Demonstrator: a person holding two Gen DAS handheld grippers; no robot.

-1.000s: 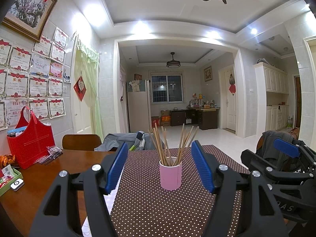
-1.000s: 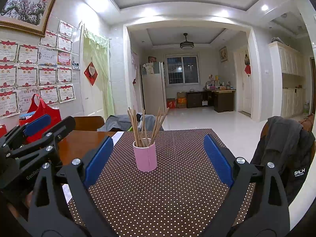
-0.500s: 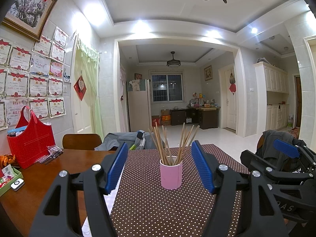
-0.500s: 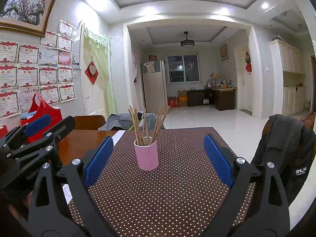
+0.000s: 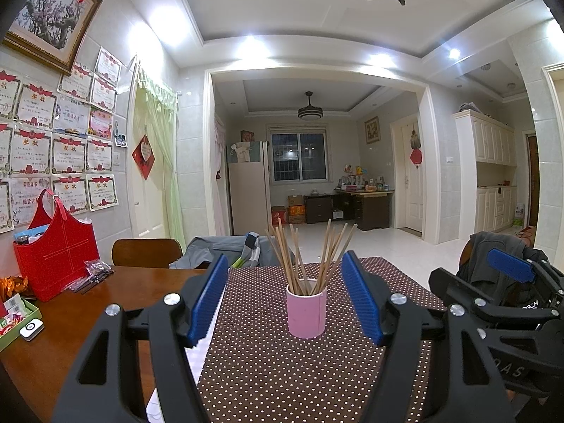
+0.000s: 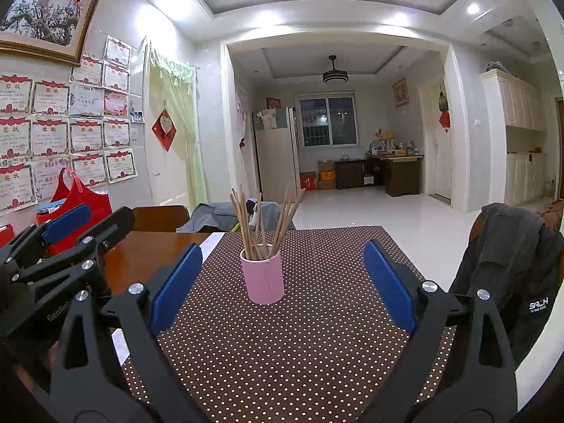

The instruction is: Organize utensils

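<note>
- The left gripper (image 5: 283, 294) hangs low over the dotted brown cloth (image 5: 282, 370), jaws spread wide and holding nothing.
- The right gripper (image 6: 282, 282) sits beside it, jaws likewise wide apart and empty.
- Ahead, upright on the cloth, a pink cup (image 5: 306, 312) holds a fanned bunch of wooden chopsticks (image 5: 310, 253), clear of both grippers.
- Farther left on the wooden table (image 5: 70, 335) stands a red bag (image 5: 56, 257) against the wall.

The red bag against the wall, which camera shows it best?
The left wrist view. There the red bag stands whole on the wooden table, handles and front stitching clear. In the right wrist view the same bag sits at the frame's edge, its lower part hidden behind the left gripper.
</note>
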